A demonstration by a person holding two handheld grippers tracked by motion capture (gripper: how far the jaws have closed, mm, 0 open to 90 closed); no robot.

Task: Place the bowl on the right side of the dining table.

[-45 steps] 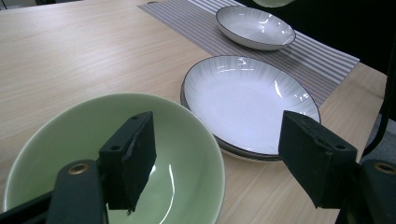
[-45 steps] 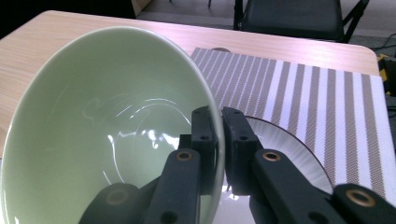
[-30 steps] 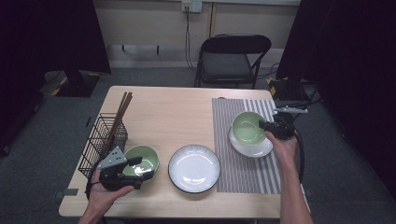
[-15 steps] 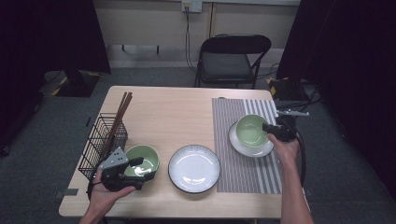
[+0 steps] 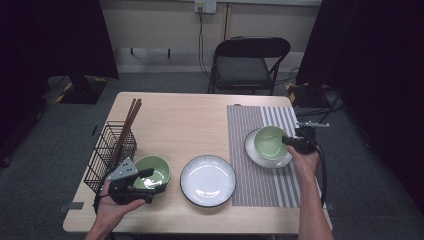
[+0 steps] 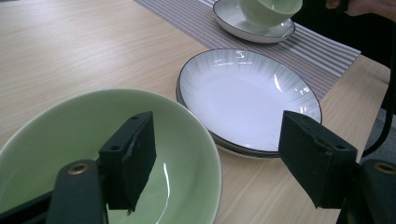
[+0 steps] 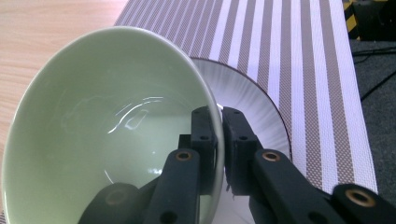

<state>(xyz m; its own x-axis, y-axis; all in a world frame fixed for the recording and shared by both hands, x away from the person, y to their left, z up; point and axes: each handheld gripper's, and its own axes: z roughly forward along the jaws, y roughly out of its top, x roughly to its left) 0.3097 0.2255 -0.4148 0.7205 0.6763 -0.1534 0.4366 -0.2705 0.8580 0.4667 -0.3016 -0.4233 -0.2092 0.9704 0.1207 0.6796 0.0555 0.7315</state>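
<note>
A green bowl (image 5: 151, 171) sits at the front left of the table. My left gripper (image 5: 150, 184) is open at it, one jaw over the bowl's inside (image 6: 70, 135) and the other outside its rim. A second green bowl (image 5: 270, 141) is tilted over a small white plate (image 5: 265, 159) on the striped placemat (image 5: 260, 185). My right gripper (image 5: 289, 141) is shut on that bowl's rim (image 7: 212, 140), one pad inside and one outside. Whether this bowl touches the plate (image 7: 252, 112) I cannot tell.
A larger white plate (image 5: 207, 180) lies between the two bowls, close to the left bowl. A black wire basket (image 5: 107, 150) holding chopsticks (image 5: 129, 122) stands at the left edge. A folding chair (image 5: 250, 60) is behind the table.
My right gripper has sunk a little toward the small plate with the bowl in it. The left gripper has stayed where it was.
</note>
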